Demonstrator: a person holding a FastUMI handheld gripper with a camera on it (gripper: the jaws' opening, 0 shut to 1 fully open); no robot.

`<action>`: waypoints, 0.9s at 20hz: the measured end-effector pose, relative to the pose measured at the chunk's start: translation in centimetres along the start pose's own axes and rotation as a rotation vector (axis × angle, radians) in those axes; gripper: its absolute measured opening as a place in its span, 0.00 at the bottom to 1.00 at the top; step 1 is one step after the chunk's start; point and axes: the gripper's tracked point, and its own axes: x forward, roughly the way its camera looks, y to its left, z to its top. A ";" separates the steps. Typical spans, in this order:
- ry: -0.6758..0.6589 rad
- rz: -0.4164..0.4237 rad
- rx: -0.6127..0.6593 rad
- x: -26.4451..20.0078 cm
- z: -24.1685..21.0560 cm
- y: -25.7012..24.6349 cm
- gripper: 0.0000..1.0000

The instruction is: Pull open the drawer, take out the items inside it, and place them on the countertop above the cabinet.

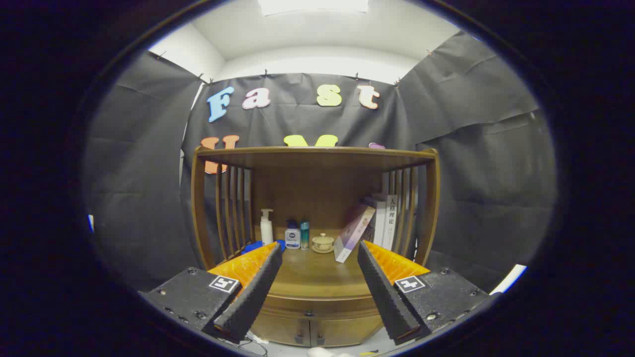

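Nearest to us, our gripper (320, 282) stands wide open with nothing between its fingers, held well back from the wooden cabinet (315, 208) and facing it squarely.

Just below the front edge of the countertop (315, 277) runs the drawer (310, 308), a shallow curved band with a small dark knob (309, 313) at its middle; it looks fully closed, so whatever lies inside is hidden from us. Below it sit two cupboard doors (310, 331) with small pulls at their meeting edges.

We judge the drawer front to be stiff, solid wood that will slide rather than flex, and the knob is the only sensible hold. It is small and probably smooth, so the fingers should close squarely on it and pull straight out to avoid slipping off. At this distance we cannot tell the knob's exact shape.

Farther in, along the back edge of the countertop, stand a pump bottle (267, 226), two smaller bottles (297, 235) and a little lidded cup (322, 243). Toward the back right corner a box (353, 233) leans against upright books (384, 220). The front middle of the countertop is bare, a fair landing place.
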 end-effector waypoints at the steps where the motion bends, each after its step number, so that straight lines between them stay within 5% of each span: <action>1: 0.001 -0.003 0.001 0.1 0.0 -0.1 0.99; 18: 0.012 -0.024 -0.014 0.5 -2.0 0.0 0.99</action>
